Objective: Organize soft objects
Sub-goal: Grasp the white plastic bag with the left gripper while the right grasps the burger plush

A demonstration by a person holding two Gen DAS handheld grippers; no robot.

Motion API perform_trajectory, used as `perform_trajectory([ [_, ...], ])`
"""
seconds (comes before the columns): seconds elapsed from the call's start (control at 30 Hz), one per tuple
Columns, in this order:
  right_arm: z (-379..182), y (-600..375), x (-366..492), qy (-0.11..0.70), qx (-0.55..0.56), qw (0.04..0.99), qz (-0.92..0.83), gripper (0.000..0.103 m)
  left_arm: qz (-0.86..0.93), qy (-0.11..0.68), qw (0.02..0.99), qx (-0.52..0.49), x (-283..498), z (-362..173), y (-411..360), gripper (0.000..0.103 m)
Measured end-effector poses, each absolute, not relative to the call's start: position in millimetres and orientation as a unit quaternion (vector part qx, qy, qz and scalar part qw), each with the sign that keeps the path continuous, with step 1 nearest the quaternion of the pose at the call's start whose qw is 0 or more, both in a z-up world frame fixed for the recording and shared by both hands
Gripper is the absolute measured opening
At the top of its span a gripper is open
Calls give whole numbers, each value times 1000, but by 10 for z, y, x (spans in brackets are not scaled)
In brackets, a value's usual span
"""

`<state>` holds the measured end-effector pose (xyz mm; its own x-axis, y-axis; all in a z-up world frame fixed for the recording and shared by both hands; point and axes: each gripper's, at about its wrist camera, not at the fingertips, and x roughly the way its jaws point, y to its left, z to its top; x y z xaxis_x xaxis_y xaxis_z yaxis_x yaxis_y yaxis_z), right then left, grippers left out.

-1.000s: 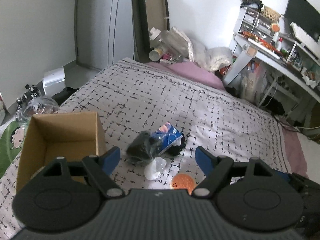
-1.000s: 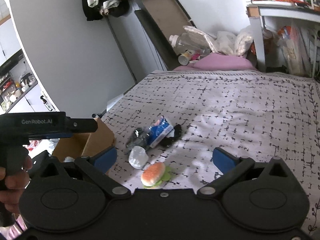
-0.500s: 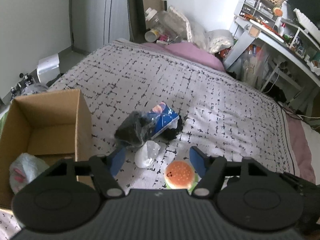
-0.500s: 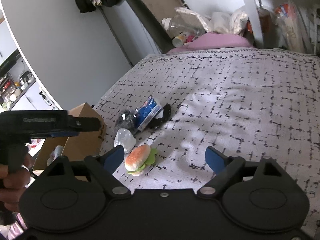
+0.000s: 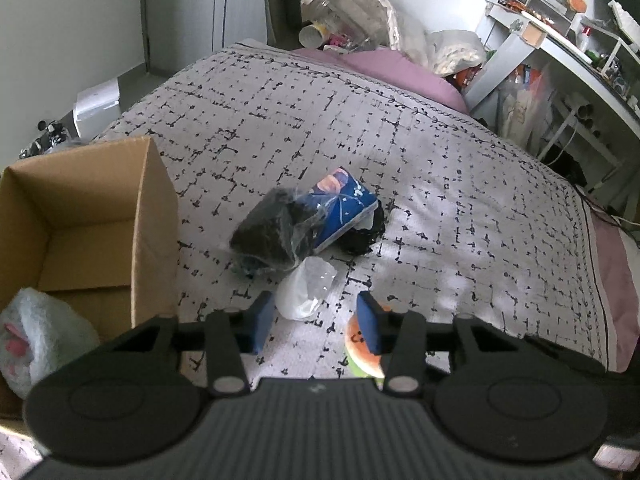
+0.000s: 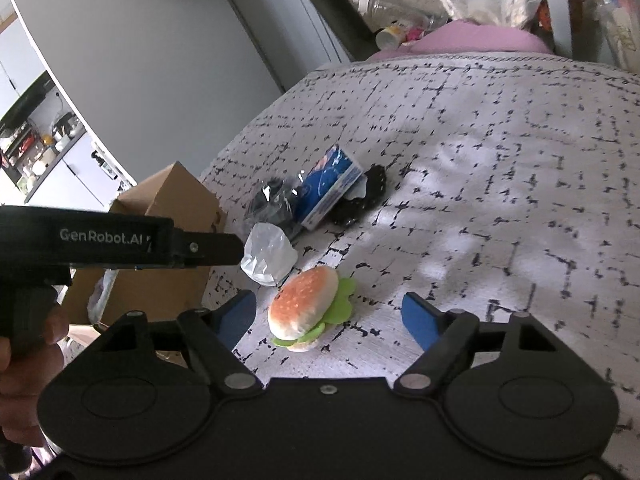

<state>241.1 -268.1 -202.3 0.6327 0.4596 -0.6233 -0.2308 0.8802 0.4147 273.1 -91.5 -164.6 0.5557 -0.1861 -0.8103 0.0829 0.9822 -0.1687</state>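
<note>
Scene: bed (image 5: pixel 460 168) with a grey patterned cover. Cardboard box (image 5: pixel 92 216) at the bed's left edge, open, one pale bagged plush (image 5: pixel 40 336) already inside its near corner. Loose pile near the middle of the bed, toward the near edge: black bundle in clear wrap (image 5: pixel 272 232) touching a blue printed pack (image 5: pixel 344 204), a dark item (image 5: pixel 364 232) under the pack's far side, a small white plastic bag (image 5: pixel 304 292) just nearer, burger plush (image 6: pixel 308 304) nearest, just beside the white bag.

Left tool (image 5: pixel 316 322): released, partly spread, nothing between the blue pads (image 5: pixel 262 320); hovering above the cover with the white bag just ahead of the gap. Right tool (image 6: pixel 330 316): released, spread wide, nothing held; burger plush sitting ahead of the left half of the gap, apart from both pads.

Judged step: pick-up from the pile for transfer to the box, most likely the burger plush by the right tool. Task judged early: one item boxed, five still out.

Notes for doing it well:
- Shift right tool slightly left to centre the bun between the pads before lowering.
- Close across the bun, not the thin green felt edge; felt likely to slip or fold.
- Squeeze lightly; soft filling expected to compress and hold.
- Keep pads clear of the cover to avoid pinching fabric.
- For the white bag: grip a bunched part, not a loose film edge.
- Box sits left, left tool body lies between; lift high, carry around it.
</note>
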Motion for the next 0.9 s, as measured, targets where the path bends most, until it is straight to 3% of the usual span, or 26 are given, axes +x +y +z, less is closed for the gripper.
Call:
perform_trajectory([
  [0.13,-2084,-2633,2455,384,144,891,196,68,-74,469,879,-55,2799,-1709,-938,45],
  [0.23,-2133,-2625,2502,388,139,888,204,53,-70,470,878,-56,2865,-1764,-950,45],
  [0.3,-2168,-2632,2521,393,138,885,208,28,-67,472,877,-53,2907,-1798,-970,45],
  [0.67,-2181,-2767,2505,394,168,879,210,24,-55,490,870,-9,3097,-2034,-1091,45],
  [0.7,-2178,-2789,2501,393,172,879,207,24,-57,492,869,-10,3107,-2058,-1088,43],
  [0.73,-2174,-2810,2499,393,177,879,204,24,-59,493,868,-14,3112,-2071,-1081,35],
  [0.9,-2140,-2848,2494,394,186,879,192,23,-64,487,871,-23,3080,-2060,-1062,33],
])
